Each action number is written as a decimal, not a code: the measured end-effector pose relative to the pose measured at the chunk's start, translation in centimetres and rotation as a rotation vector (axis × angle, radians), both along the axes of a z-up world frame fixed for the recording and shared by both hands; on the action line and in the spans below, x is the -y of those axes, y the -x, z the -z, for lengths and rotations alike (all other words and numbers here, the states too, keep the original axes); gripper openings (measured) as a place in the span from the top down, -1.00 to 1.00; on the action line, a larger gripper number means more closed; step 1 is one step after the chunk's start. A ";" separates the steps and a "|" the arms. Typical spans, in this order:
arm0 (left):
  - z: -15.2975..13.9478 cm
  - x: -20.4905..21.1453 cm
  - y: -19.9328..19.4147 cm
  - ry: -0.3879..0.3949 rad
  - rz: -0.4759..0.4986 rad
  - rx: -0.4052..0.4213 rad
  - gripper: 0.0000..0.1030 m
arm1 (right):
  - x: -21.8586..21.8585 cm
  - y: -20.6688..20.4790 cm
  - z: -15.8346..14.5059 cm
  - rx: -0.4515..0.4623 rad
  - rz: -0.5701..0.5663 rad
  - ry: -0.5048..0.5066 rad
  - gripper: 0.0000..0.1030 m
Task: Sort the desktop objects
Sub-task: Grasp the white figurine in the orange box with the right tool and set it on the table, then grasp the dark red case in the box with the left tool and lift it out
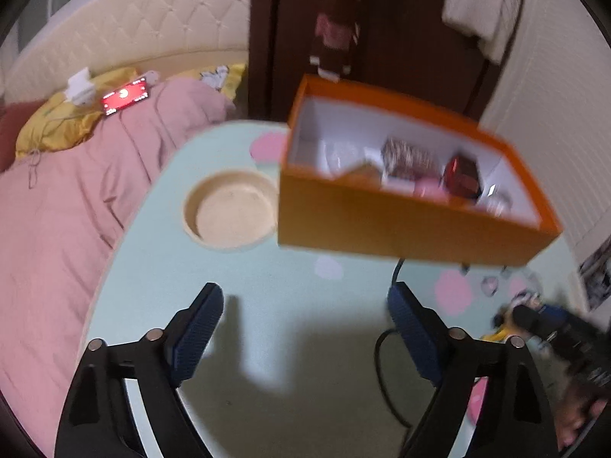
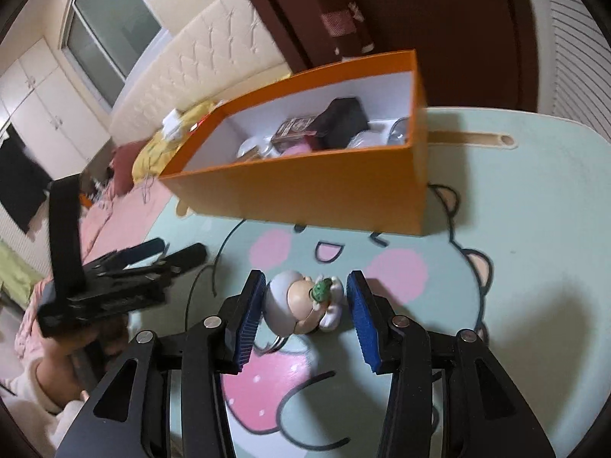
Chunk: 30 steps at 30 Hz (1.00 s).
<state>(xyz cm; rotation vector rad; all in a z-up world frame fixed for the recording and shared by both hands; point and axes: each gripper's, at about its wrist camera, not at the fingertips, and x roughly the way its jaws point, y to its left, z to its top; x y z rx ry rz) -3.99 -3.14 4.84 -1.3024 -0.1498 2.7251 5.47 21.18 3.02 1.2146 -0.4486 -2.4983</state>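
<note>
An orange box point(image 1: 401, 229) with a white inside stands on the mint-green table point(image 1: 267, 343); it holds several small items. It also shows in the right wrist view point(image 2: 305, 194). A small figurine point(image 2: 301, 301) with a grey head, holding a green thing, lies on the table between the pads of my right gripper point(image 2: 305, 297). The jaws stand open on either side of it, not touching. My left gripper point(image 1: 305, 305) is open and empty above the table, short of the box; it shows at the left of the right wrist view point(image 2: 152, 263).
A round recessed cup holder point(image 1: 231, 210) sits left of the box. A black cable point(image 1: 385, 362) runs over the table. A bed with a pink quilt point(image 1: 76, 210) lies left of the table. A slot point(image 2: 473, 139) is cut in the table behind the box.
</note>
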 end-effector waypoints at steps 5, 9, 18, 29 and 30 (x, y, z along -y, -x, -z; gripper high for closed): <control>-4.7 -2.2 3.0 0.019 0.111 -0.063 -0.69 | -1.6 -1.3 -0.7 -0.081 0.074 0.039 -0.06; -7.1 -7.9 6.8 0.093 0.286 -0.066 -0.69 | -3.4 -2.8 -1.5 -0.159 0.168 0.090 -0.54; -2.0 -17.0 17.6 0.199 0.474 0.205 0.00 | -4.5 -2.9 -1.9 -0.156 0.138 0.136 -0.54; 0.9 -18.4 20.5 0.183 0.528 0.255 0.50 | -4.8 -2.1 -0.2 -0.113 0.133 0.173 -0.54; 0.7 -17.9 20.8 0.162 0.517 0.250 0.50 | -4.8 -2.1 -0.3 -0.113 0.135 0.174 -0.54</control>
